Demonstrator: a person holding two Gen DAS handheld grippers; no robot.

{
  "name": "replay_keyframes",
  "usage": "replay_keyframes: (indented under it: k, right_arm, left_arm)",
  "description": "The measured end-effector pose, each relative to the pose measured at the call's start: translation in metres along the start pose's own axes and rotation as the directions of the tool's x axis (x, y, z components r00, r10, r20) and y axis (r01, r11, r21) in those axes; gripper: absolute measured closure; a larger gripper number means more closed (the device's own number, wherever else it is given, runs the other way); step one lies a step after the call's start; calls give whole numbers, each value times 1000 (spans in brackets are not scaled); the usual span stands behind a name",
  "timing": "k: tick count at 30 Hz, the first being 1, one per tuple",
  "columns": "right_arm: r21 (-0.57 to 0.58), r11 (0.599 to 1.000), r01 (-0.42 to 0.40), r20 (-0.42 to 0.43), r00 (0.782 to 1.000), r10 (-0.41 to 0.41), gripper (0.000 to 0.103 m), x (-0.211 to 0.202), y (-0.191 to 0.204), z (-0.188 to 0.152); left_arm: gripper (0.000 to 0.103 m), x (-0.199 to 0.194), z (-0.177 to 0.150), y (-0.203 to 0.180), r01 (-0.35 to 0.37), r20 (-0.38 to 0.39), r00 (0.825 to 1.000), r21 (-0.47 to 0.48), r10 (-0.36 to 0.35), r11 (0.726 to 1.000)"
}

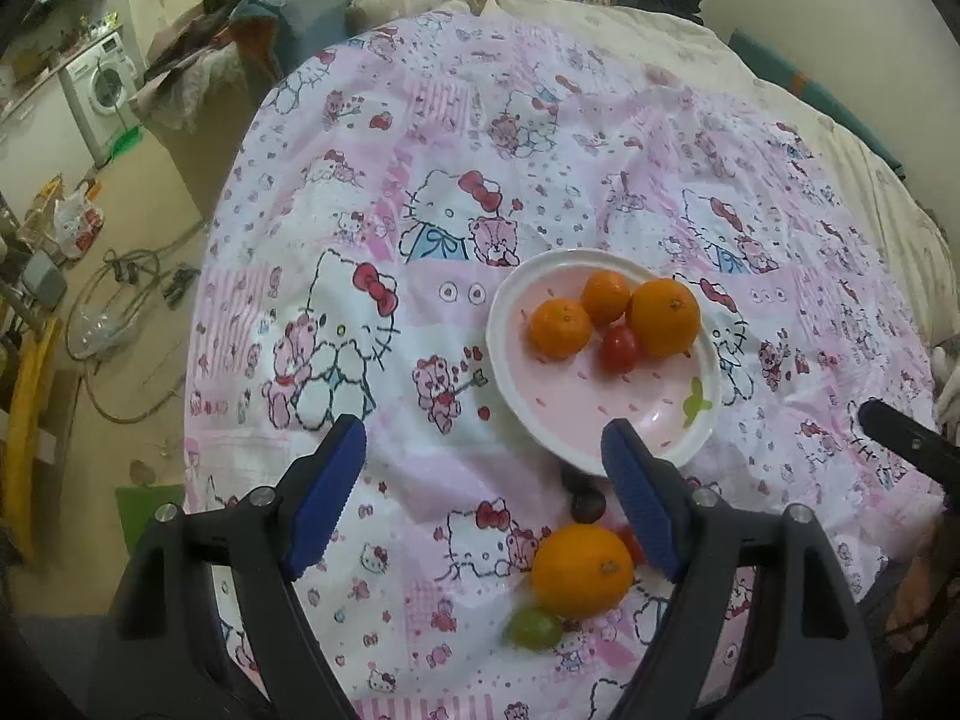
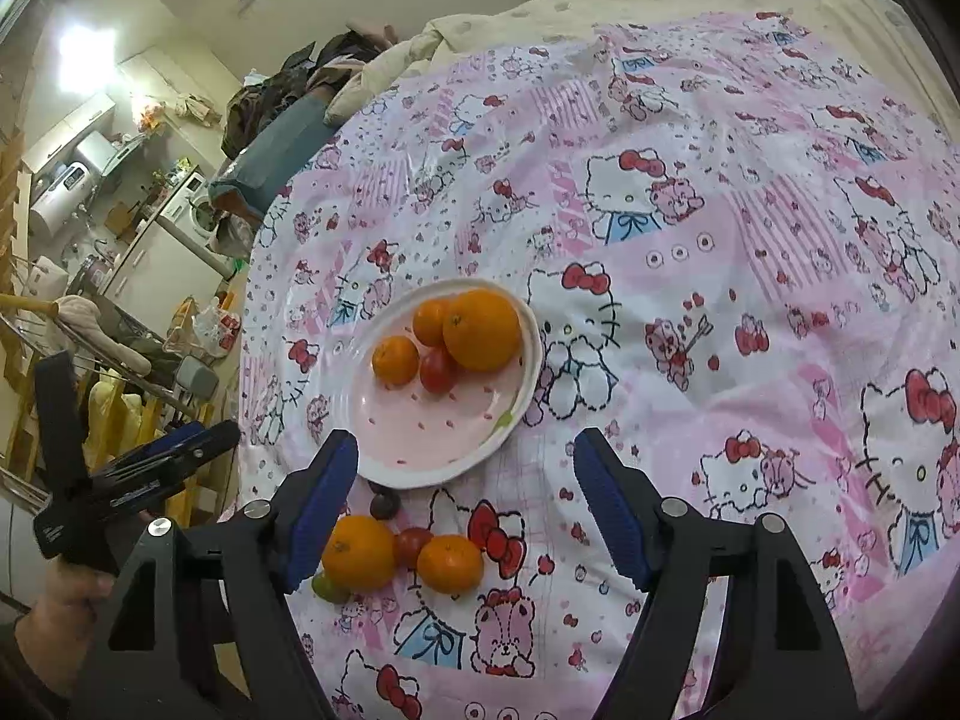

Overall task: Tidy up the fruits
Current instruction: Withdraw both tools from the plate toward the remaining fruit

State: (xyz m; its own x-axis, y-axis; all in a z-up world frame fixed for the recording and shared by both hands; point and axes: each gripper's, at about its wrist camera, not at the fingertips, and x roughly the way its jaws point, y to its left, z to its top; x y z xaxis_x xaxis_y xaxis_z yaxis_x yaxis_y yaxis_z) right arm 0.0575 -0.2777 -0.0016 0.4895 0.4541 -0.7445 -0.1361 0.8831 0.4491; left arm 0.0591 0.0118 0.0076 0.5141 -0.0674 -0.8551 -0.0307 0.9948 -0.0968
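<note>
A pink plate [image 1: 630, 420] [image 2: 420, 444] lies on the Hello Kitty cloth. It holds a big orange [image 1: 663, 318] [image 2: 482, 331], two small tangerines [image 1: 559, 327] [image 2: 395, 360] and a red cherry tomato [image 1: 619, 348] [image 2: 437, 369]. On the cloth in front of the plate lie an orange [image 1: 582, 570] [image 2: 359, 552], a tangerine [image 2: 450, 564], a cherry tomato [image 2: 413, 545], a green grape [image 1: 534, 629] [image 2: 329, 588] and a dark grape [image 1: 587, 505] [image 2: 384, 504]. My left gripper [image 1: 486, 450] is open above these loose fruits. My right gripper [image 2: 465, 456] is open above them too, holding nothing.
The cloth [image 2: 720, 300] covers a bed with a cream quilt [image 1: 630, 18] behind. To the left the floor drops away, with a washing machine [image 1: 102, 90], cables [image 1: 120, 300] and clutter. The left gripper also shows in the right wrist view [image 2: 180, 450].
</note>
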Motion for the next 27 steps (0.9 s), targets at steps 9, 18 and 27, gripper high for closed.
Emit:
replay_keyframes:
  k: [9,18,27]
  right_arm:
    - [25,1000,17,-81,997,-15,23,26,-2,-8]
    - [102,995,14,-204,979,7,23,58,-14,-14]
    - [-10,1000,-20,-392,920,15,28,103,15,-36]
  left_arm:
    - [25,-3,-3,2,5,30,1000,11,-5,1000]
    - [16,10,-3,16,-7,-28,1000,-68,5,998]
    - [15,25,-6,19,-17,-107,994,-87,8,996]
